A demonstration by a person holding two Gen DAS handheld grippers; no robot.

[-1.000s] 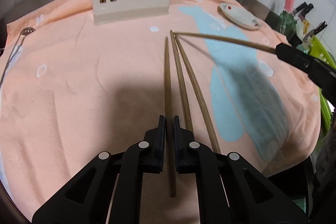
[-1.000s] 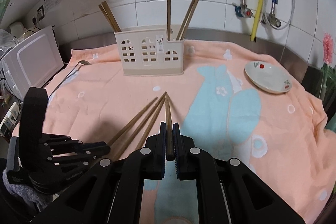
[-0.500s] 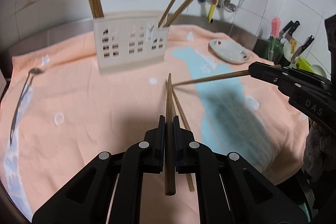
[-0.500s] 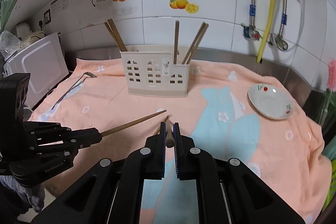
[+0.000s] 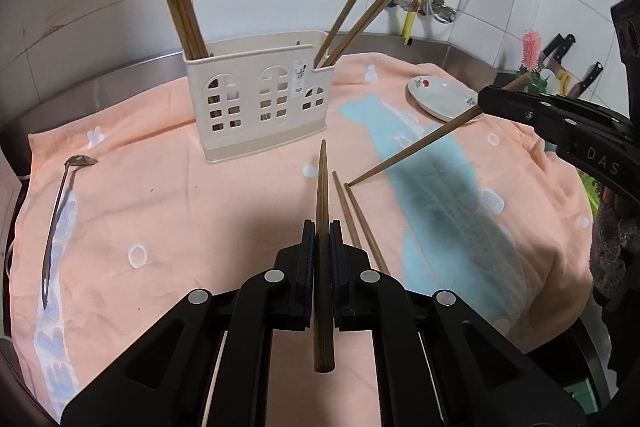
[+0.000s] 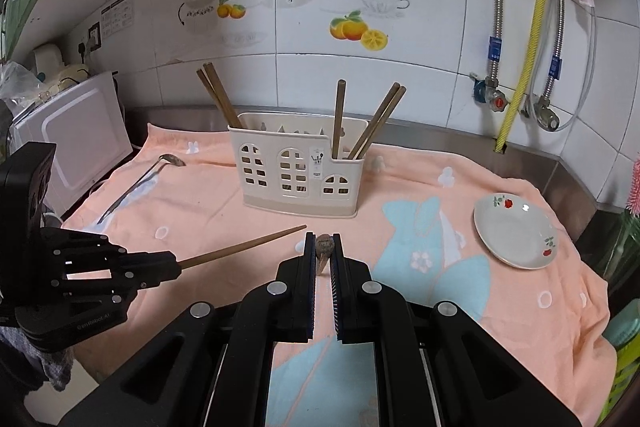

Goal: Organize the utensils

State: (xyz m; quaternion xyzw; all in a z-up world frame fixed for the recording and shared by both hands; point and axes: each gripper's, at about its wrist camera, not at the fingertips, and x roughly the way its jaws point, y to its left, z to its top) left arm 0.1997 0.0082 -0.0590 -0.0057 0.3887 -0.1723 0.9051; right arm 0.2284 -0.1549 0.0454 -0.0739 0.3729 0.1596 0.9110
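Note:
My left gripper (image 5: 322, 227) is shut on a brown chopstick (image 5: 322, 187) held above the peach towel (image 5: 200, 211), its thin tip toward the cream utensil holder (image 5: 260, 107). My right gripper (image 6: 323, 237) is shut on another chopstick (image 6: 325, 246), seen end-on here. In the left wrist view that chopstick (image 5: 416, 151) slants down from the right gripper (image 5: 483, 98) with its tip near the towel. Two loose chopsticks (image 5: 360, 223) lie on the towel just right of my left fingers. Several chopsticks (image 6: 340, 115) stand in the holder (image 6: 300, 179).
A metal spoon (image 5: 60, 215) lies along the towel's left side. A small white plate (image 6: 516, 231) sits at the right. A white appliance (image 6: 80, 139) stands at the far left, pipes and taps (image 6: 500, 99) on the tiled wall, knives (image 5: 560, 55) beyond the counter's right end.
Both grippers have risen, each lifting its chopstick off the towel. Two chopsticks stay lying on the towel. The holder now sits nearer the middle of both views.

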